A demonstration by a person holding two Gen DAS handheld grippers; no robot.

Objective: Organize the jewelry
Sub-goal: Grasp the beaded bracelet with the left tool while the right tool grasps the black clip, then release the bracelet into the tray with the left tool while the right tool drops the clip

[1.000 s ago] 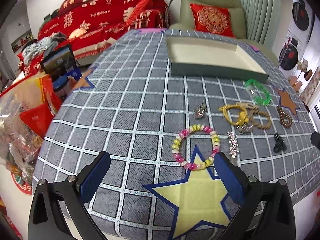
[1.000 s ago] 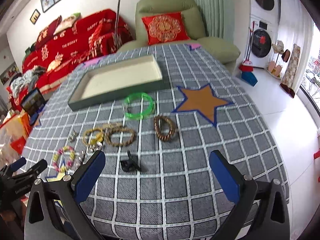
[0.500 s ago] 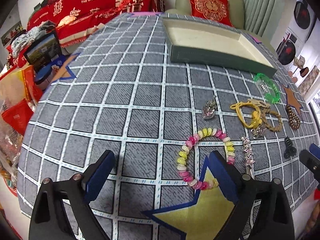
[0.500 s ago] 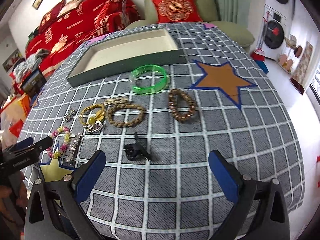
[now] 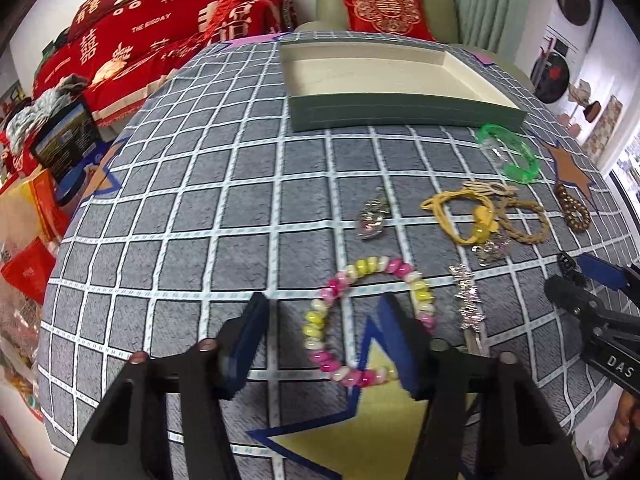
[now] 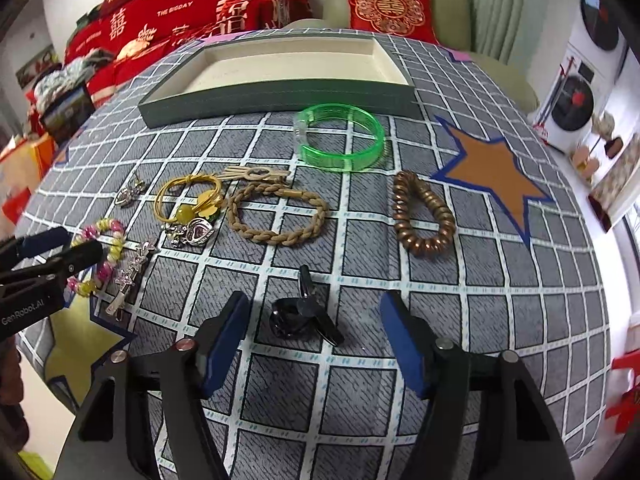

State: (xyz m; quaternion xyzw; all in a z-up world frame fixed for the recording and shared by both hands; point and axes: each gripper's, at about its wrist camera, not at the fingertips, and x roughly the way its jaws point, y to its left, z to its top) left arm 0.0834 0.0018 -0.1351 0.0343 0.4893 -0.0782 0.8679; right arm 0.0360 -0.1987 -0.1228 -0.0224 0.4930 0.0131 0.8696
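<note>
A pink-and-yellow bead bracelet (image 5: 372,316) lies on the grey checked cloth. My left gripper (image 5: 326,328) is open, its fingers straddling the bracelet's left side, low over the cloth. My right gripper (image 6: 314,332) is open around a black hair clip (image 6: 300,316). A silver hair pin (image 5: 468,300), silver pendant (image 5: 372,218), yellow hair tie (image 6: 192,198), braided tan bracelet (image 6: 276,216), brown coil bracelet (image 6: 424,216) and green bangle (image 6: 340,136) lie spread across the cloth. An empty grey-green tray (image 6: 280,98) stands at the back.
A yellow star patch (image 5: 384,432) lies under the left gripper; an orange star patch (image 6: 492,176) is on the right. A red-covered sofa (image 5: 140,32) and a green armchair with a red cushion (image 6: 388,8) stand behind the table. Bags (image 5: 28,240) lie off the left edge.
Both grippers moved forward and down toward the cloth and narrowed their opening. The left now straddles the bead bracelet; the right now brackets the black hair clip.
</note>
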